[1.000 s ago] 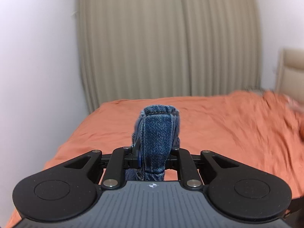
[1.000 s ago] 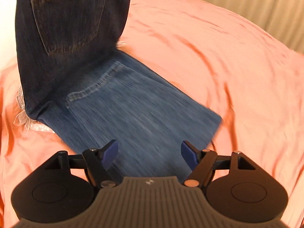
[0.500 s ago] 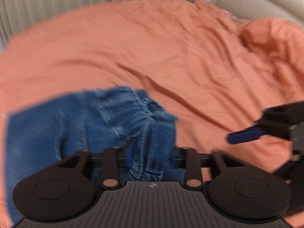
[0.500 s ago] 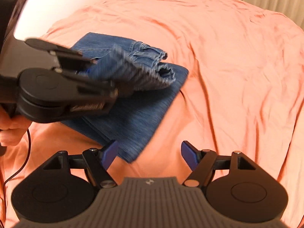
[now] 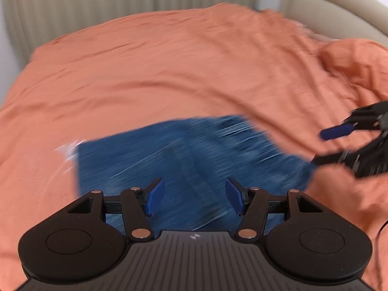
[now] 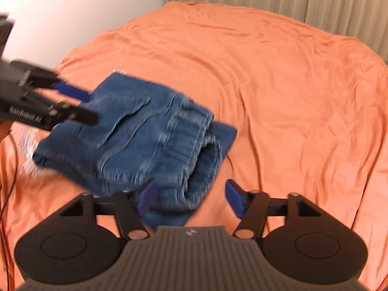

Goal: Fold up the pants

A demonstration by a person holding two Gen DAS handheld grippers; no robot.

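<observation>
On the orange bedspread (image 6: 278, 92) the blue denim pants (image 6: 135, 140) lie folded into a thick bundle, the elastic waistband on top and turned toward the bundle's right end, a back pocket showing on its upper face. Seen from the right wrist camera, the bundle sits at about nine to ten o'clock from the middle of the bed, well short of the beige curtains (image 6: 291, 0) at twelve o'clock and of the white wall (image 6: 72, 12) at eleven.

At the far left, the left gripper (image 6: 80, 104) reaches in over the bundle's left end at nine o'clock. Its jaws are opening and stand wide apart; in its own camera the left gripper (image 5: 195, 198) shows two blue pads with only blurred denim beneath them, nothing pinched.

Farther right, the right gripper (image 6: 191, 198) hangs over the bundle's near right corner, at about six o'clock of the pants. Its jaws are closing, half wide. The left pad overlaps the denim fold and the fabric's corner lies between the fingers, but the right pad is clear of it, over bare orange cloth. From the left camera the right gripper (image 5: 327, 148) enters at three o'clock, beside the pants' right edge. A padded beige headboard (image 5: 339, 7) rises at one o'clock there.
</observation>
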